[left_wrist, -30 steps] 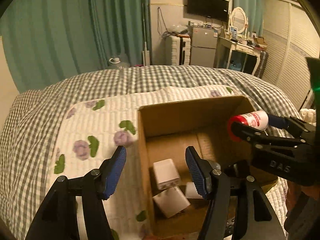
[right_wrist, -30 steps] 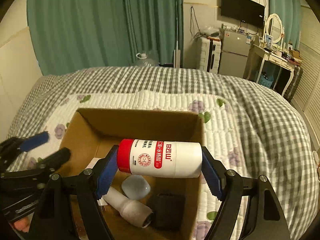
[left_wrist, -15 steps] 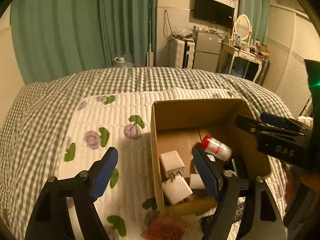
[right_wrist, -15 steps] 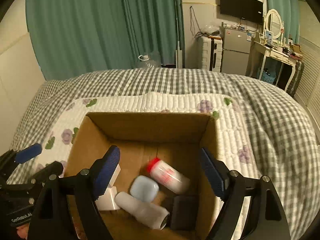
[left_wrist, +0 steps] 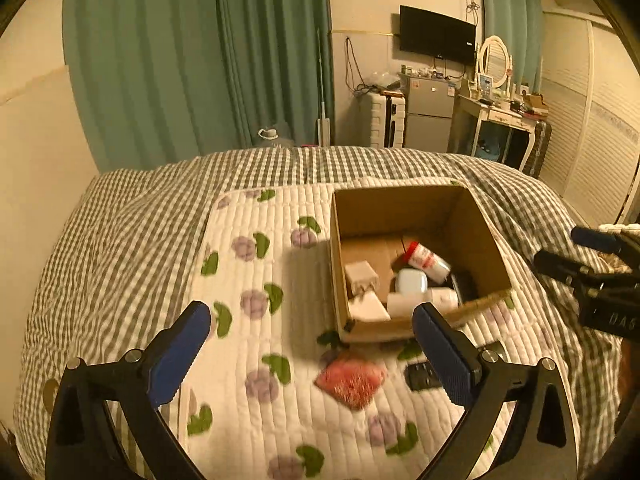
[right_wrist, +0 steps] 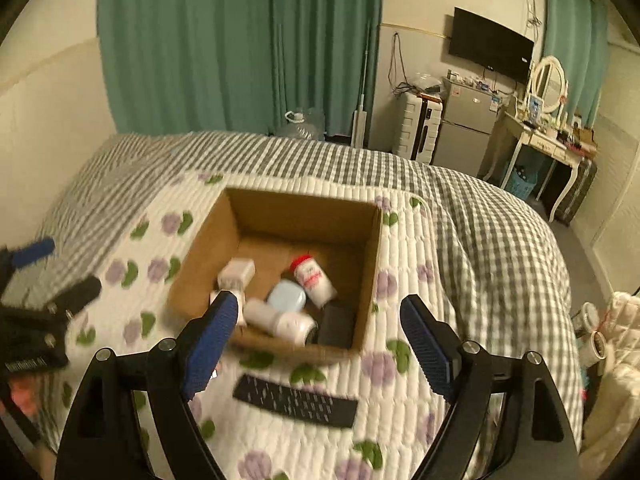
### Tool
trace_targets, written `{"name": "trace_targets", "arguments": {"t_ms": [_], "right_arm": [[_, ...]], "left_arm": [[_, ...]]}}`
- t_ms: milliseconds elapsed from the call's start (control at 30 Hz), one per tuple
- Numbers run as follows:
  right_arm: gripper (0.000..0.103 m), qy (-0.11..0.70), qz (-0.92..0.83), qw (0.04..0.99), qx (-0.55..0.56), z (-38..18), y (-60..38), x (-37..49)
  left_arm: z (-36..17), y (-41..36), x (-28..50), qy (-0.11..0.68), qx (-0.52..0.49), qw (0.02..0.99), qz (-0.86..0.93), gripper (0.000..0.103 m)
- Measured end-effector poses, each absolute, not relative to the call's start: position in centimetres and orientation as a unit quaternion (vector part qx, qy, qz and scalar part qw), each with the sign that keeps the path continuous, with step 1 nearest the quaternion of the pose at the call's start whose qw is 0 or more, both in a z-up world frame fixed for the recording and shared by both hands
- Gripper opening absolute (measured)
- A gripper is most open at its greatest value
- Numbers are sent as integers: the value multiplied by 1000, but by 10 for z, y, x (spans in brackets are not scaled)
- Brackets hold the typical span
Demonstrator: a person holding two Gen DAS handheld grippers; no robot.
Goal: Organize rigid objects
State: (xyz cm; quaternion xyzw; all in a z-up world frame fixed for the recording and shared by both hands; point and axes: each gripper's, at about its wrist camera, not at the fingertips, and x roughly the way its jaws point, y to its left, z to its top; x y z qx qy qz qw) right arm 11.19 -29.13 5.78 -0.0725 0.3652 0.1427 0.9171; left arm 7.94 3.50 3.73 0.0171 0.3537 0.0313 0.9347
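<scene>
Inside box, half-hidden dark item

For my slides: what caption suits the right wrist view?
Open right gripper above a black remote control, beside a cardboard box holding a red-capped bottle.

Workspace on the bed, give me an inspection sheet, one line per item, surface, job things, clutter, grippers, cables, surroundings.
Surface: floral quilted mat over a checked bedspread.
Job's things: open cardboard box holds a red-capped bottle, a pale blue case, a white cylinder, white chargers and a dark item. A black remote and a red packet lie outside, in front of the box.
Clutter: nothing seen on the mat.
Grippers: left gripper and right gripper both open, empty.
Cables: wires hang on the far wall.
Surroundings: green curtains, television, fridge, vanity table.
</scene>
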Motion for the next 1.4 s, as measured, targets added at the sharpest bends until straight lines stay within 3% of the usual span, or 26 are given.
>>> {"name": "trace_targets", "arguments": {"t_ms": [200,567,833,1100,1233,1400], "right_arm": [[83,391,166,902,-73,17,-294,81],[83,426,166,863,-216,-88,-273,80],[82,450,180,837,-255,-134,-257,90],[60,421,182,844,-280,-146,-237,103],[40,412,175,846,-291,-145,-238,109],[25,425,203,854,-219,-122,-254,104]], "left_arm": [[5,31,63,365,11,931,14,103],[-76,34,78,439,-4,898,6,103],[-95,36,82,461,-4,887,18,103],[-105,36,84,470,1,882,27,103],[-108,37,86,474,2,880,29,103],[-103,37,88,466,3,884,32,103]]}}
